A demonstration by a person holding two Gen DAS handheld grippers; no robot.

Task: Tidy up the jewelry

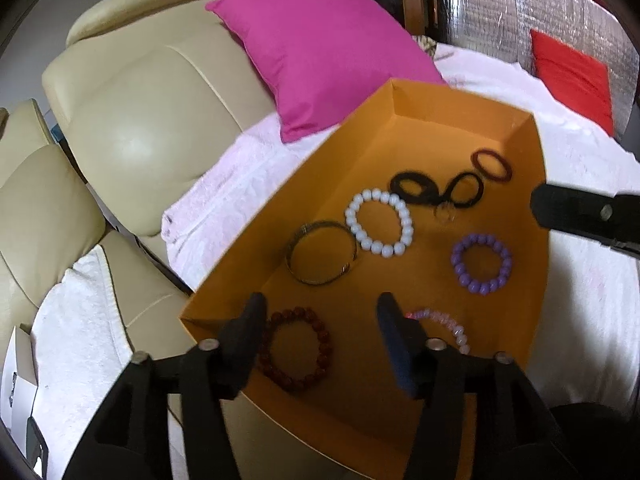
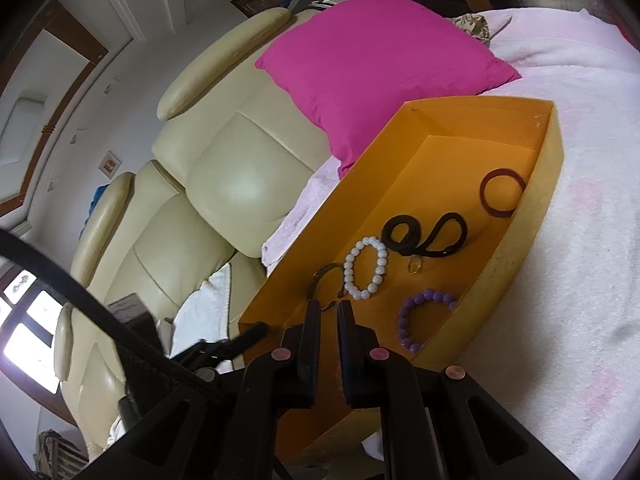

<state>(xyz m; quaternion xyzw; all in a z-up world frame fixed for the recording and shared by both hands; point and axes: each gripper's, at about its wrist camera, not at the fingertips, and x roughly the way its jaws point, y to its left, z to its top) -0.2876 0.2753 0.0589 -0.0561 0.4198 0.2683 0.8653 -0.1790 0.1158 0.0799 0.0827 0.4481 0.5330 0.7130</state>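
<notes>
An orange box (image 1: 340,168) (image 2: 536,216) lies on a pale pink blanket and holds several bracelets: white beads (image 1: 379,222) (image 2: 366,268), purple beads (image 1: 481,263) (image 2: 426,316), brown beads (image 1: 294,348), pink beads (image 1: 444,326), a metal bangle (image 1: 322,252) (image 2: 322,280), black hair ties (image 1: 436,188) (image 2: 424,236) and a dark red ring (image 1: 492,165) (image 2: 502,190). My left gripper (image 1: 320,332) is open and empty above the brown beads. My right gripper (image 2: 329,312) is shut and empty above the box's near end; it also shows in the left wrist view (image 1: 580,216).
A magenta cushion (image 1: 328,52) (image 2: 380,64) leans behind the box. A cream leather sofa (image 1: 140,120) (image 2: 224,184) stands left, with a white towel (image 1: 80,312) on its seat. A red cushion (image 1: 572,76) lies far right.
</notes>
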